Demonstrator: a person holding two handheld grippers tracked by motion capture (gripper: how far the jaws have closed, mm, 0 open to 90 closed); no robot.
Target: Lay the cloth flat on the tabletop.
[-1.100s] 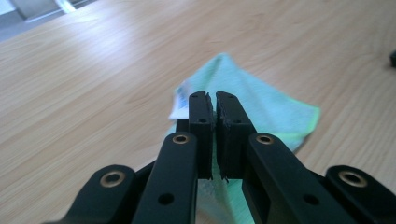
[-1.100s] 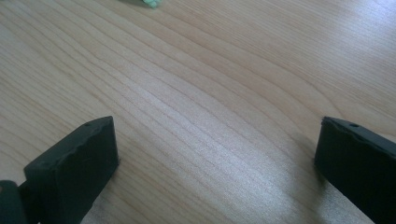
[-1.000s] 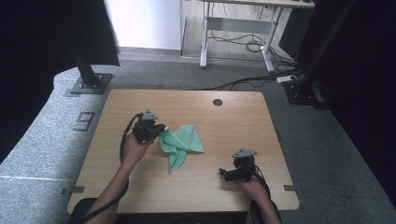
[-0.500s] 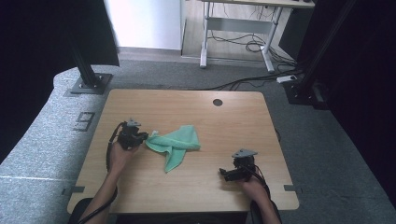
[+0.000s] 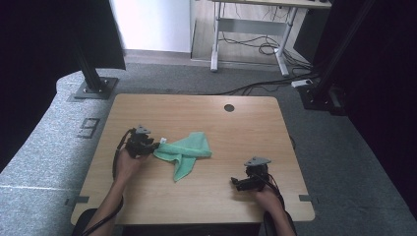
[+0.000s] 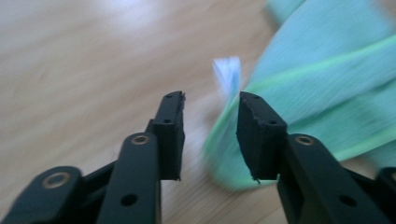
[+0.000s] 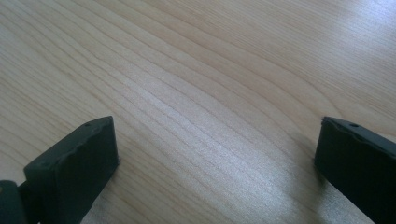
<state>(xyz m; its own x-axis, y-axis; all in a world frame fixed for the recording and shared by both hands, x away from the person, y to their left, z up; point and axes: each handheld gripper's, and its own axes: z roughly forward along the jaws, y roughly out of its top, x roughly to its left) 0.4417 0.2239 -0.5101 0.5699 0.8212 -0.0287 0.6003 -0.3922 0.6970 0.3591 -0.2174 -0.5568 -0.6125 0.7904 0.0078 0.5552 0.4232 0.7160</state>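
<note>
My left gripper (image 5: 147, 145) sits left of centre at the green microfibre cloth's (image 5: 187, 151) corner, jaws just parting — nothing pinched, so the corner lies freed on the table (image 5: 246, 128). Its white care label (image 6: 227, 74) is too blurred to read. At lower right, my right gripper (image 5: 241, 183) rests wide open (parked clear).

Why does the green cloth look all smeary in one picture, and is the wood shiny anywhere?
Left gripper view: the green cloth and its white tag are blurred, while the black jaws look sharp. Right gripper view: the table is crisp, with a soft pale sheen on the grain. High view: even light, dark surroundings, cloth edges clear.
</note>
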